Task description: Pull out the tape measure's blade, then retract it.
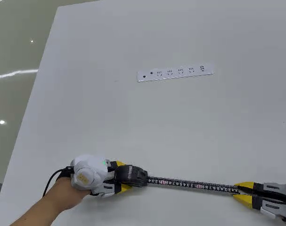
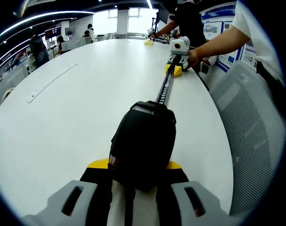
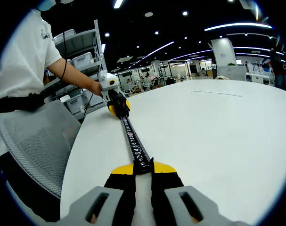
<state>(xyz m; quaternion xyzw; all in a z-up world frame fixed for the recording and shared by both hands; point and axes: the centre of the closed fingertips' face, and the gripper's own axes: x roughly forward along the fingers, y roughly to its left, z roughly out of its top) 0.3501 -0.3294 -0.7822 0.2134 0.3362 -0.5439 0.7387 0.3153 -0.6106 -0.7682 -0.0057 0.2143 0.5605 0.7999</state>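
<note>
**Q:** Where is the tape measure?

**A:** Along the near edge of the white worktop [image 1: 157, 122]. Its black case [image 1: 134, 175] sits at near left. The blade [image 1: 192, 184], black with pale numerals, runs out of the case to the right and lies low on the surface.

**Q:** Who has the case?

**A:** The left gripper [image 1: 121, 176]. Its yellow-tipped jaws are closed against two sides of the case, one on the far side and one on the near side. A hand [image 1: 67, 190] grasps the gripper's white body, and a black cable [image 1: 51, 181] curves off to the left.

**Q:** And the other end?

**A:** The right gripper [image 1: 241, 192], at the near right corner, has it. Its jaws are pinched almost together on the tip of the blade. In the right gripper view the strip runs straight into the narrow slot between the yellow tips.

**Q:** How do the two grippers stand?

**A:** Well apart and facing each other, with the blade stretched between them in a nearly straight line.

**Q:** Anything else around?

**A:** A white power strip [image 1: 175, 73] lies farther back, past the middle of the worktop and well apart from the tape. A glossy floor [image 1: 15, 70] shows at the left. The gripper views show a person in a white short-sleeved shirt [image 3: 25, 52] beside a grey mesh chair back [image 3: 34, 141].
</note>
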